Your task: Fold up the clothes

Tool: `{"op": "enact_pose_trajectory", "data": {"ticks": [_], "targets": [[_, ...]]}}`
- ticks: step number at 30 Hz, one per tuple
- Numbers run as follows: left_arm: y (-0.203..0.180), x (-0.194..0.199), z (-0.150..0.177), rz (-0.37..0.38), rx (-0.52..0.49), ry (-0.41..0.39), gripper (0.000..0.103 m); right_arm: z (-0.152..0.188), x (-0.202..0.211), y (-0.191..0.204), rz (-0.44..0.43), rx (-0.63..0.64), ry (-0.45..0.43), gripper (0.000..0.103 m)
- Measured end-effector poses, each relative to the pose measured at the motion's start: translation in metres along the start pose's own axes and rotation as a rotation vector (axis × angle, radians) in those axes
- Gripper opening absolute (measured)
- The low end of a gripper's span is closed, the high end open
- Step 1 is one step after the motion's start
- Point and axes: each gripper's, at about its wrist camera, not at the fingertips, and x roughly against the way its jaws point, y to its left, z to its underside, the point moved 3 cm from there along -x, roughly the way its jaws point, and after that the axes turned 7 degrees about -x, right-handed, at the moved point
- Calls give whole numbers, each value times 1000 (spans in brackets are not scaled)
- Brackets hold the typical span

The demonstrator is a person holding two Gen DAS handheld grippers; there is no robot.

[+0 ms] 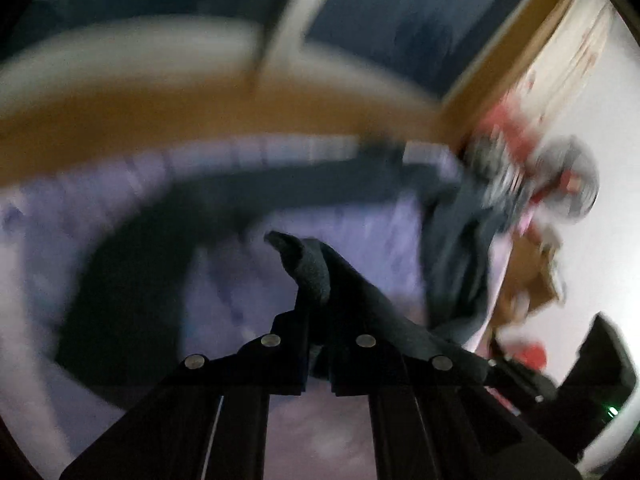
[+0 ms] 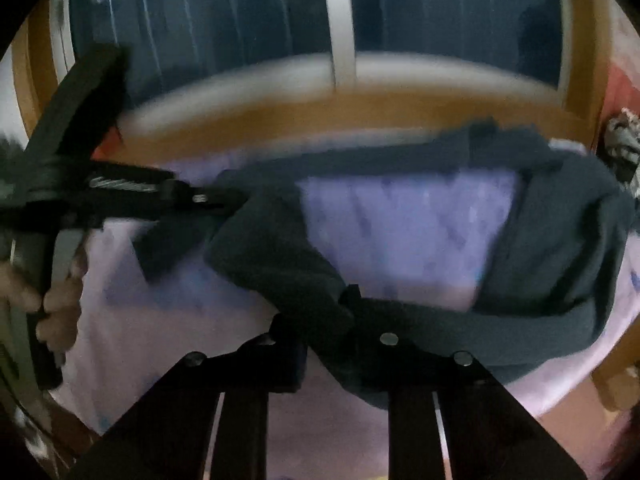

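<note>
Dark navy knit fabric, a soft garment with a thick ribbed edge, is stretched in a loose loop over a pale lilac bedsheet. The left gripper has its black fingers pressed together on a bunched corner of that cloth, which sticks up in a blunt peak past the tips. The right gripper pinches another thick fold, the fabric draping heavily off to its right. A hand grips the left tool's handle at the left of the right wrist view. Beyond the sheet's far edge runs a smooth brown wooden frame below a dark window. Open sheet lies inside the loop. Motion blur softens everything.
</note>
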Motion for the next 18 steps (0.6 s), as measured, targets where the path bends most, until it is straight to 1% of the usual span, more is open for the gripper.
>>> {"op": "enact_pose_trajectory", "data": {"ticks": [2,3,4,5,7,8,11,13,15,16,17,18], "targets": [[-7,50,-19,-32,-20,-117,6,-26,30,10,-61,-12,-111,16],[-9,74,-20,-58,-29,-161,6,-40,48,18,-98,-13,-174,16],[-12,99,-22,-83,-38,-204,6,-48,61,26,-128,3,-211,16],[-14,123,-24,-109,-47,-248,6,-51,68,31,-148,21,-224,16],[-12,148,-6,-146,-24,-256,6,-49,78,47,-188,85,-221,16],[-8,154,6,-161,-8,-246,6,-42,78,53,-200,114,-202,16],[10,140,60,-224,71,-155,7,0,56,64,-233,194,-69,16],[37,114,104,-231,175,-51,7,29,31,66,-232,202,43,16],[43,118,118,-238,192,-23,7,64,-3,65,-219,219,175,19],[46,121,125,-241,201,-8,7,77,-13,65,-209,235,220,21],[49,123,131,-245,209,6,8,89,-19,64,-200,239,245,26],[52,125,138,-248,218,21,8,94,-15,65,-194,245,222,31]]}}
